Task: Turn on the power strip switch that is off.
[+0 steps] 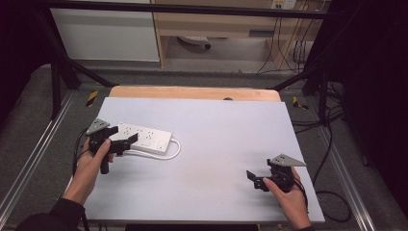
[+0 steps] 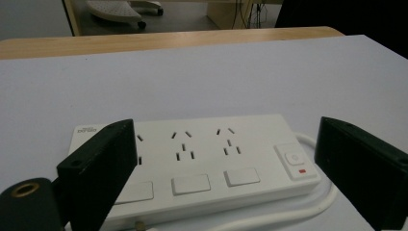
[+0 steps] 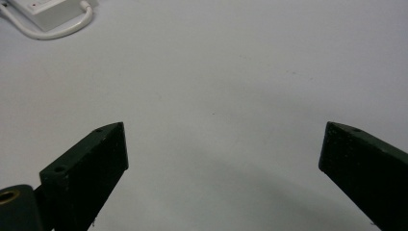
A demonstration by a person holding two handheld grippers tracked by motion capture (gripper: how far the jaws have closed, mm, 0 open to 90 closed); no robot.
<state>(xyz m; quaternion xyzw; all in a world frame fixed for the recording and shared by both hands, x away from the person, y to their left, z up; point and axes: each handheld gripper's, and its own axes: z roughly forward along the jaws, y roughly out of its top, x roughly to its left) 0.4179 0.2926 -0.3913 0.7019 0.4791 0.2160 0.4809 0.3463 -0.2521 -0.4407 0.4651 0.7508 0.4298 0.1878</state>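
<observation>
Hovering at the near edge of the white rectangular plastic power strip (image 1: 144,135), the left tongs (image 1: 126,142) stand wide apart, their jaws flanking the strip's body without touching it as far as the left gripper view shows. The strip lies flat on the pale grey bench (image 1: 216,159), towards its left side, with its thick white cable (image 1: 168,153) looping out from the switch end. I judge it a stiff, hard-shelled thing of moderate weight, smooth enough to slip under a light pinch. The safest hold would be across its narrow width near the middle, clear of the rocker switch (image 2: 294,161); the springy cable will drag behind. The right tongs (image 1: 257,179) rest well apart from it, jaws spread, holding nothing.
</observation>
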